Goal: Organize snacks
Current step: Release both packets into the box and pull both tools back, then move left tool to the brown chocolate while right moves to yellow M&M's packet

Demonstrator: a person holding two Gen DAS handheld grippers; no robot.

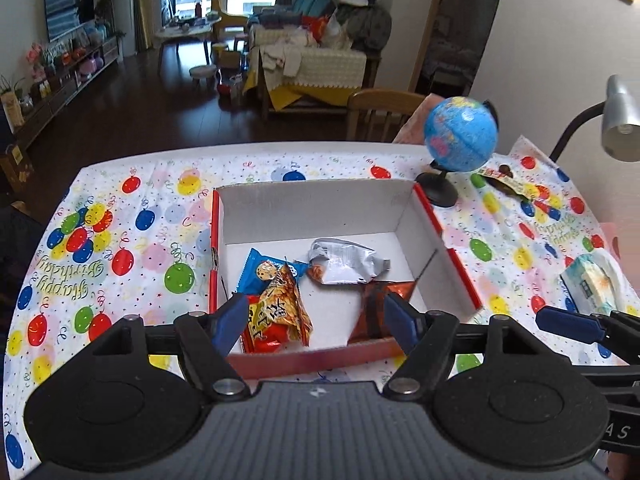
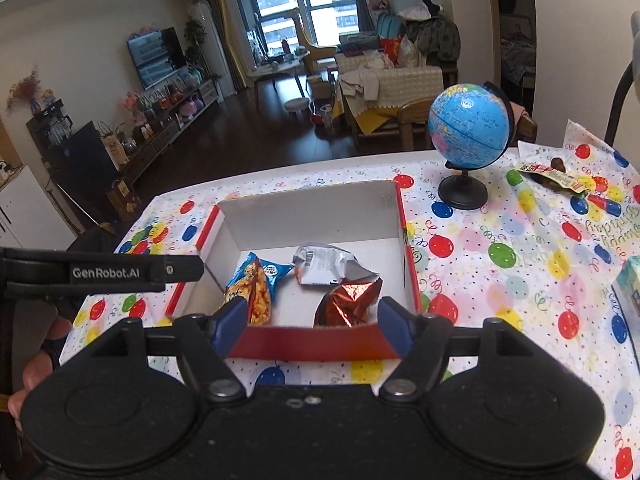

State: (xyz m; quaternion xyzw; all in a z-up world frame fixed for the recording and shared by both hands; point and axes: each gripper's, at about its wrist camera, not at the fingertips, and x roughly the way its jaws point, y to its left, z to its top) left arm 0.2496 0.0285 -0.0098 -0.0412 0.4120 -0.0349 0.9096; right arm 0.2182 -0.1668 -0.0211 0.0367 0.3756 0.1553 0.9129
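Note:
A red box with a white inside [image 1: 316,208] [image 2: 312,212] stands on the balloon tablecloth. In it lie a blue cookie packet [image 1: 264,270] [image 2: 272,270], an orange snack bag [image 1: 282,312] [image 2: 254,296], a silver packet [image 1: 344,266] [image 2: 324,266] and a copper foil packet [image 1: 376,308] [image 2: 348,304]. My left gripper [image 1: 318,320] is open and empty over the box's near edge. My right gripper [image 2: 314,320] is open and empty at the box's near wall. One more snack wrapper [image 1: 506,182] [image 2: 554,176] lies on the table at the far right, beyond the globe.
A small globe on a black stand [image 1: 460,136] [image 2: 468,128] is just right of the box's far corner. A tissue pack [image 1: 596,280] lies at the right edge. A grey desk lamp [image 1: 620,120] hangs over the far right. A wooden chair [image 1: 380,112] stands behind the table.

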